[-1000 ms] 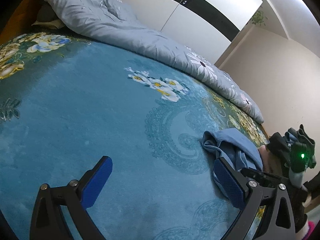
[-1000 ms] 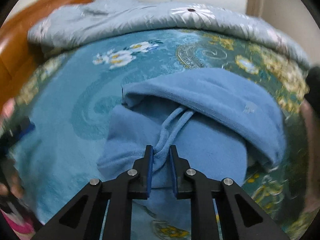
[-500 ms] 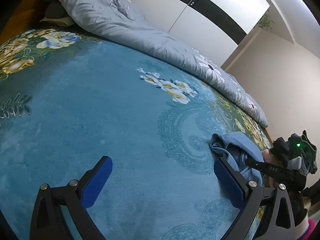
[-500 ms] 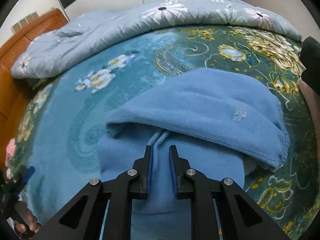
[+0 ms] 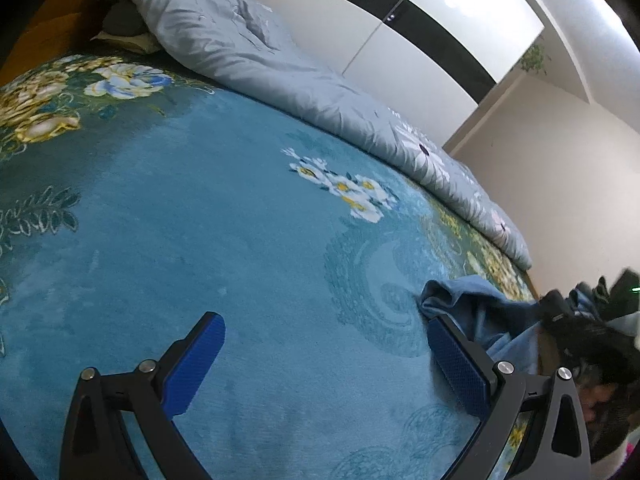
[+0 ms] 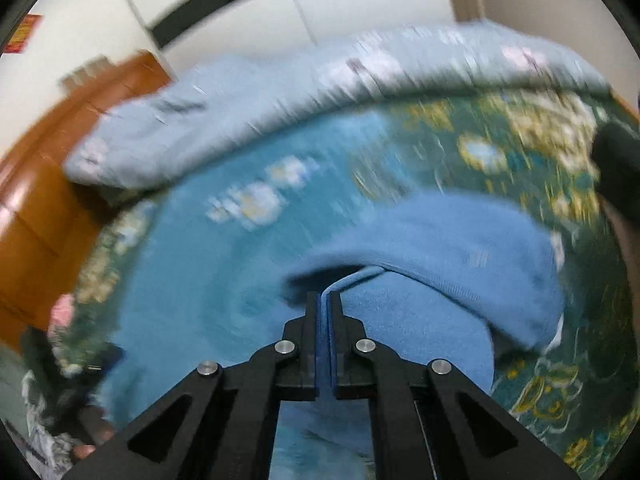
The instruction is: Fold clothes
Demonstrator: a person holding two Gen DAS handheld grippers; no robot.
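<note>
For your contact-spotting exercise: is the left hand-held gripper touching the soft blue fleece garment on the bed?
Cannot tell. In the left wrist view the left hand-held gripper stands open; its right finger overlaps the blue fleece garment, showing neither contact nor gap.

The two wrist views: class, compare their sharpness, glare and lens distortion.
Left wrist view: sharp, with glare on the glossy wardrobe and the bed's blanket bulged by the fisheye. Right wrist view: streaked with motion blur across the quilt and blue garment; only the right gripper is crisp.

Right hand-held gripper (image 6: 324,300) pinching blue hoodie's (image 6: 460,248) drawstring (image 6: 352,278).
</note>
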